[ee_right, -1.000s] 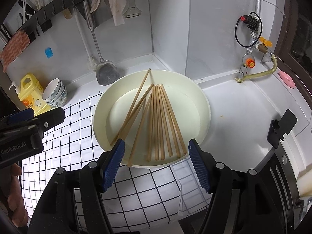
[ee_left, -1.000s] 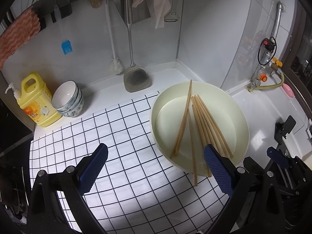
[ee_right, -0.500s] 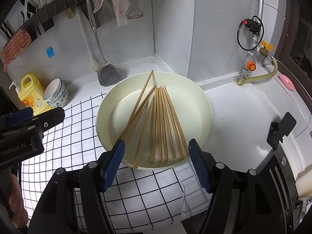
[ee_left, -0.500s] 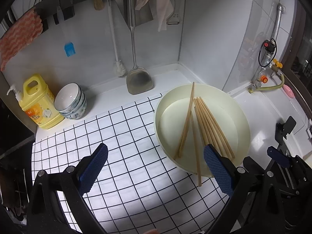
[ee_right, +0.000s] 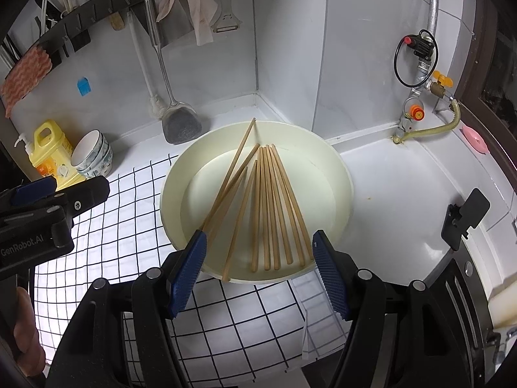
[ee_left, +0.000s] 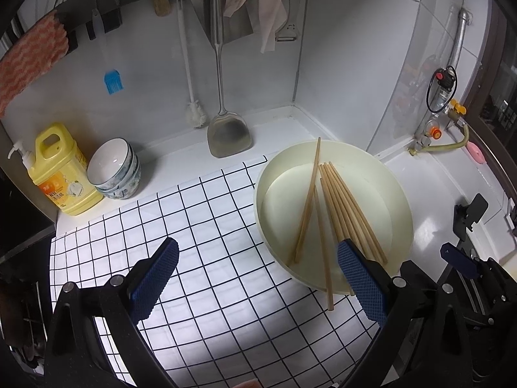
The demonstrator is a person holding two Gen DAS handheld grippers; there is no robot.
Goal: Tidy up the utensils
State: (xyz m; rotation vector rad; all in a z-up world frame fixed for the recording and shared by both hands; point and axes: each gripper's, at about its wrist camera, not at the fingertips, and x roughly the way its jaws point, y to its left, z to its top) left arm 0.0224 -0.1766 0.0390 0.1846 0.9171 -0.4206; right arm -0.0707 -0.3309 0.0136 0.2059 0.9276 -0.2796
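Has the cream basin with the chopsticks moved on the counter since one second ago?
No. The cream basin lies over the same edge of the checked cloth, below the spatula; only the camera view shifted slightly.

The left gripper (ee_left: 257, 260) points steeply downward with its two blue-padded fingers (ee_left: 155, 273) spread wide and nothing between them. The right gripper (ee_right: 258, 266), just to the right of it, tilts down at much the same angle, its jaws also wide apart and empty. A bare hand (ee_right: 27, 333) grips the left gripper's handle from below.
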